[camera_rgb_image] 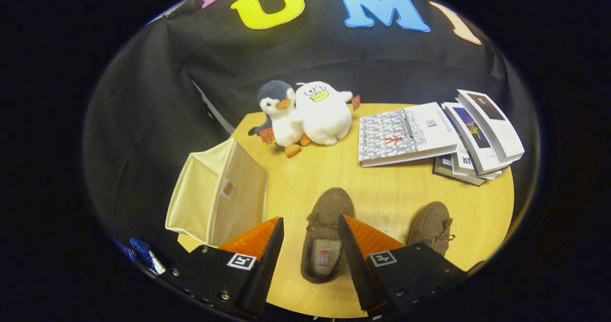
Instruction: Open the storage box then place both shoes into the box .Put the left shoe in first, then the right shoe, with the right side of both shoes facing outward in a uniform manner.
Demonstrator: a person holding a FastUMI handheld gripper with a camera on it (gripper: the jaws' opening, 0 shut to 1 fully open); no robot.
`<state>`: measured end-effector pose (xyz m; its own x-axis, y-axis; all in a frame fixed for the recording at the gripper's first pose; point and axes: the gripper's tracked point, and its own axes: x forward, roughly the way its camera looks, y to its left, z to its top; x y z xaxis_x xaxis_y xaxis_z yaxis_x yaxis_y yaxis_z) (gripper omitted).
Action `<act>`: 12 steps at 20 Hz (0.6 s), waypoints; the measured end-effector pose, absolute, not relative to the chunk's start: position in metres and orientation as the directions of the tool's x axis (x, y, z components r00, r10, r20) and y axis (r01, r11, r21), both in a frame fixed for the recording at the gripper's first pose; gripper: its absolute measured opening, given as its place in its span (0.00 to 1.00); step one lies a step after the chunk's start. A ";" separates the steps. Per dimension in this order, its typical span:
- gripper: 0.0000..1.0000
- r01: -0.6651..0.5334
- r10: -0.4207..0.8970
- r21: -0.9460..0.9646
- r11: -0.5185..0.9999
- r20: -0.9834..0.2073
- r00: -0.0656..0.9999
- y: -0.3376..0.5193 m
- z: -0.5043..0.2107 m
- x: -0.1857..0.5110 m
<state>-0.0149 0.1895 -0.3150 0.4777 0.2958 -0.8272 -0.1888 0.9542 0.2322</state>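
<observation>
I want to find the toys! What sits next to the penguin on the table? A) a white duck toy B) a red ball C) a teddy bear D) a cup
A: a white duck toy leans against the penguin at the far side of the table, well beyond the open gripper, whose fingers straddle a shoe.

bare tabletop (363,183) between shoe (326,236), books (405,133)

Two plush penguins (305,114) touching, fanned books (439,136) beside them, on wooden table (382,188).
</observation>
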 end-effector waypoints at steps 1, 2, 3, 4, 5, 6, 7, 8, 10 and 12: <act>0.71 -0.183 0.289 0.229 0.956 -0.845 0.451 0.186 -0.327 -0.019; 0.71 -0.181 0.282 0.223 0.958 -0.859 0.429 0.183 -0.335 -0.023; 0.71 -0.182 0.271 0.213 0.960 -0.872 0.408 0.179 -0.344 -0.026; 0.71 -0.184 0.263 0.206 0.961 -0.885 0.385 0.176 -0.353 -0.030; 0.71 -0.182 0.254 0.199 0.963 -0.897 0.361 0.174 -0.362 -0.034; 0.71 -0.179 0.246 0.195 0.964 -0.908 0.338 0.172 -0.369 -0.037; 0.71 -0.172 0.238 0.191 0.966 -0.919 0.315 0.170 -0.379 -0.040; 0.71 -0.166 0.234 0.192 0.967 -0.927 0.292 0.169 -0.386 -0.043; 0.71 -0.155 0.221 0.187 0.970 -0.944 0.246 0.165 -0.401 -0.046; 0.71 -0.138 0.211 0.183 0.973 -0.950 0.228 0.164 -0.412 -0.041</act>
<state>-0.0411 0.1636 -0.4124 0.2281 0.2113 -0.9504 -0.1378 0.9733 0.1833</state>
